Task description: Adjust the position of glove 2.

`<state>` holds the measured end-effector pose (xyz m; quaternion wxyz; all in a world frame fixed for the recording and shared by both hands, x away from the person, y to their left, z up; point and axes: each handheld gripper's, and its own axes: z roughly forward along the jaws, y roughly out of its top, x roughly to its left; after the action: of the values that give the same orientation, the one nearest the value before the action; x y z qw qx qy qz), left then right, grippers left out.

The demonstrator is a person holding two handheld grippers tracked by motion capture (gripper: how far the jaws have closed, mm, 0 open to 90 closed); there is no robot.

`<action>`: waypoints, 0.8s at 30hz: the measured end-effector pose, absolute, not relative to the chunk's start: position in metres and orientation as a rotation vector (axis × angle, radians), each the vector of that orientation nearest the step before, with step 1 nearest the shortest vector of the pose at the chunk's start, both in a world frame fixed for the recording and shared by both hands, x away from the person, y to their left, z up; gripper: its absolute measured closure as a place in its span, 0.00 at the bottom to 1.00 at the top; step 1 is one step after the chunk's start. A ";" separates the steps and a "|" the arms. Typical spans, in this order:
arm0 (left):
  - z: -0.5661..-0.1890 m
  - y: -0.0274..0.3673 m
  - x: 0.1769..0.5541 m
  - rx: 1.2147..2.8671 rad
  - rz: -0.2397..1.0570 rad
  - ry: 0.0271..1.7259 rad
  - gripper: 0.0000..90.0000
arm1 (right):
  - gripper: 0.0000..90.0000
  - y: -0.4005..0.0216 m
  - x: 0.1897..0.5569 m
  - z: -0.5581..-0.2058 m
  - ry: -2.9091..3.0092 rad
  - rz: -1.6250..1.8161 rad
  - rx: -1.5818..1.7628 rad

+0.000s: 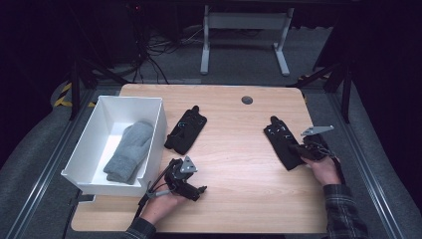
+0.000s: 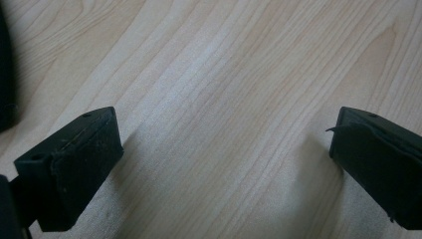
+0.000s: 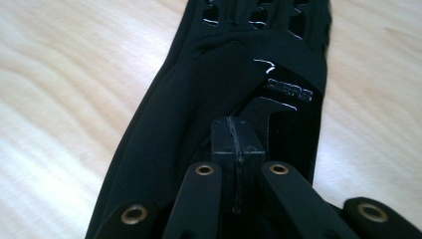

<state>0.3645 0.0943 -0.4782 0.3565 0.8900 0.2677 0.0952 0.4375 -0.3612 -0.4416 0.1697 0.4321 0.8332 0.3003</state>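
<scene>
Black fabric of a glove (image 3: pixel 234 89) lies by the worktop's right edge, its cuff end toward the front, and the right tongs (image 3: pixel 238 137) are clenched with their tips together on that cuff end. A second black glove (image 1: pixel 185 130) lies near the worktop's middle, just beside a white box (image 1: pixel 160 130) at the left edge that holds a grey mitten (image 1: pixel 129 152). Near the front edge, the left tongs (image 1: pixel 199 190) stand released over bare wood.
</scene>
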 end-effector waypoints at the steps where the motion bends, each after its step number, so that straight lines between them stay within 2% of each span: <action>1: -0.478 0.094 0.365 2.298 0.245 0.691 0.00 | 1.00 -0.359 0.435 -0.441 2.376 0.853 1.224; 24: -0.478 0.094 0.365 2.296 0.244 0.690 0.00 | 1.00 -0.310 0.374 -0.442 2.587 0.921 1.021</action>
<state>0.3646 0.0942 -0.4784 0.3576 0.8897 0.2675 0.0946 0.3745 -0.3097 -0.4422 0.1054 0.3466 0.8781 0.3127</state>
